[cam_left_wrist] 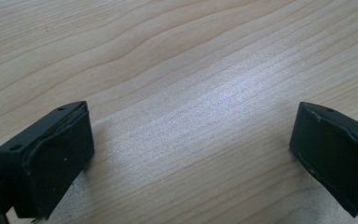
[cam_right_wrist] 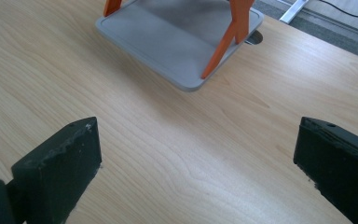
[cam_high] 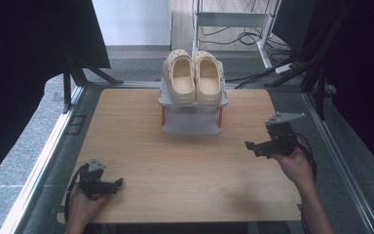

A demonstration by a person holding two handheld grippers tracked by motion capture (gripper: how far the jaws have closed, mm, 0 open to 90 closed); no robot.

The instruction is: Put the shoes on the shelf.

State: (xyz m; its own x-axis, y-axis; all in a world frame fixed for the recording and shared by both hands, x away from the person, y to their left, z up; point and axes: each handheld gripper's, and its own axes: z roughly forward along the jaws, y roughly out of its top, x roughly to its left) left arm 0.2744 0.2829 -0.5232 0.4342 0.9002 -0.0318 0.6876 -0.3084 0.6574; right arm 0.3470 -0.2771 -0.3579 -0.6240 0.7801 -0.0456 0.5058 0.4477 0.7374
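Ahead of the right gripper (cam_high: 251,145) and to its left, well apart, stands the grey rack (cam_high: 193,122) bearing the cream clogs (cam_high: 193,77). Its jaws are spread, empty. The left gripper (cam_high: 118,182), jaws likewise spread over bare surface (cam_high: 175,170), lies farther from the rack.

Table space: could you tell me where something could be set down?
The wooden table is bare between the left gripper, the right gripper and the shoe rack. The rack's top shelf is crowded by the cream clogs.

A wooden table (cam_high: 141,146) carries a grey rack (cam_high: 193,119) holding cream clogs (cam_high: 194,77).
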